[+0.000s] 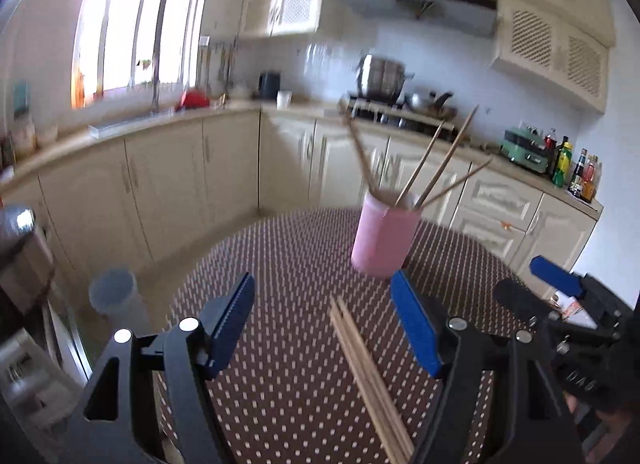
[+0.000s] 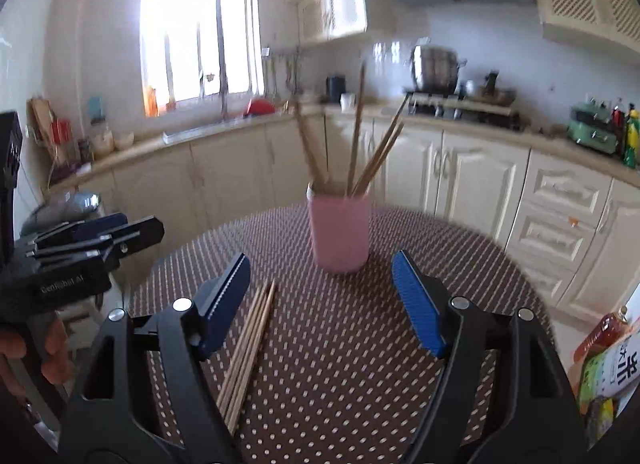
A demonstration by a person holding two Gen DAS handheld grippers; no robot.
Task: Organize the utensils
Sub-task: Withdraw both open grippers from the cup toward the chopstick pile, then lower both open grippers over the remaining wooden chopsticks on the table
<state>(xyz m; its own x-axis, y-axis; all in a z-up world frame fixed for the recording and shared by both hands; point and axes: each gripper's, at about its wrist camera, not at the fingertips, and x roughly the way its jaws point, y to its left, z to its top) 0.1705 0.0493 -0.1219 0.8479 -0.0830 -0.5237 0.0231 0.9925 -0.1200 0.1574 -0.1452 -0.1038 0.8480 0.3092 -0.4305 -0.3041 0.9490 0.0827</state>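
Nearest, the left gripper (image 1: 322,328) and right gripper (image 2: 320,306) both stand wide with nothing held, above a loose bundle of thin wooden chopsticks (image 1: 368,380) lying flat on the brown dotted tablecloth (image 1: 280,264). Light, stiff and prone to rolling, they probably want pinching mid-length. Beyond stands the pink cylindrical holder (image 1: 384,238), chopsticks already inside.

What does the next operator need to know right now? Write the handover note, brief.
Left gripper: open, empty, above the loose chopsticks on the table.
Right gripper: open, empty; the same bundle lies by its left finger.
Pink cup: upright near the far side of the dotted tablecloth, with several chopsticks already standing in it.
Done: some chopsticks are in the cup.
Left: the bundle on the table is not yet picked up; it probably belongs in the cup with the others. Neither gripper touches anything yet.
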